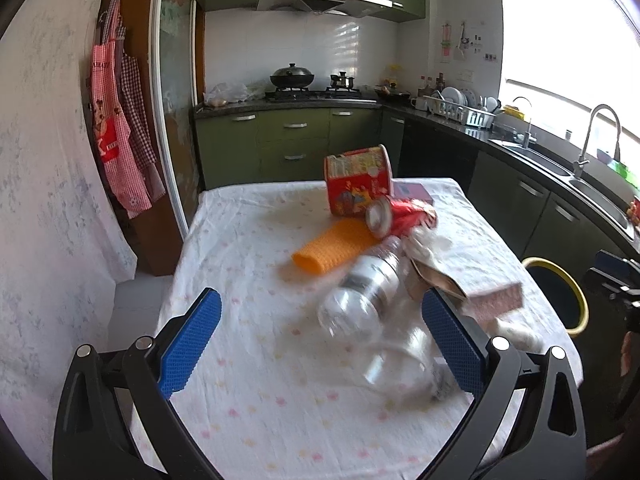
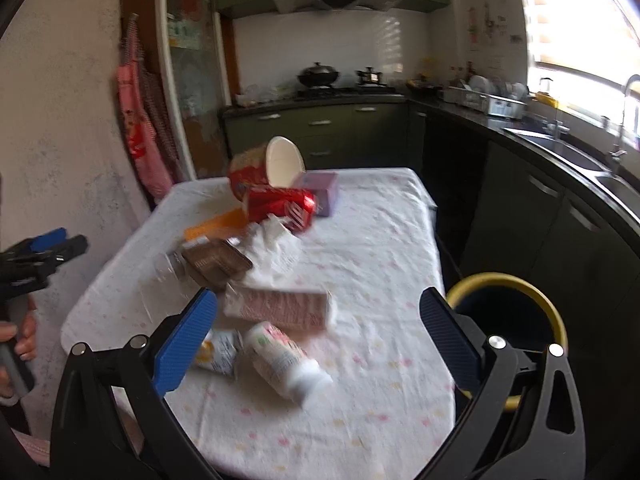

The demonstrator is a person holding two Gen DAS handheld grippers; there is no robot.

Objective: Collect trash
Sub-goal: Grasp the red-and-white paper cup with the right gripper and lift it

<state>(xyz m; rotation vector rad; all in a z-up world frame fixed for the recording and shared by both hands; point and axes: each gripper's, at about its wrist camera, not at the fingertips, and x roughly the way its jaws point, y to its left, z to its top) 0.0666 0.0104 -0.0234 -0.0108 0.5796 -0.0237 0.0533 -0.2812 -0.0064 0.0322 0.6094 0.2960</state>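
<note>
Trash lies on the white tablecloth (image 1: 248,264). A clear plastic bottle (image 1: 360,292) lies between my left gripper's (image 1: 320,320) open blue fingers. Behind it are an orange mesh sleeve (image 1: 332,246), a crushed red can (image 1: 400,216) and a red noodle cup (image 1: 356,180). My right gripper (image 2: 320,324) is open above a pink carton (image 2: 280,306) and a small white bottle (image 2: 288,362). The red can (image 2: 280,204), crumpled tissue (image 2: 276,252) and a brown tray (image 2: 216,264) lie farther back. Both grippers are empty.
A dark bin with a yellow rim (image 2: 508,312) stands on the floor at the table's right edge, also in the left wrist view (image 1: 560,292). Green cabinets, stove and sink counter (image 1: 532,152) run behind and right. Aprons (image 1: 116,128) hang on the left wall.
</note>
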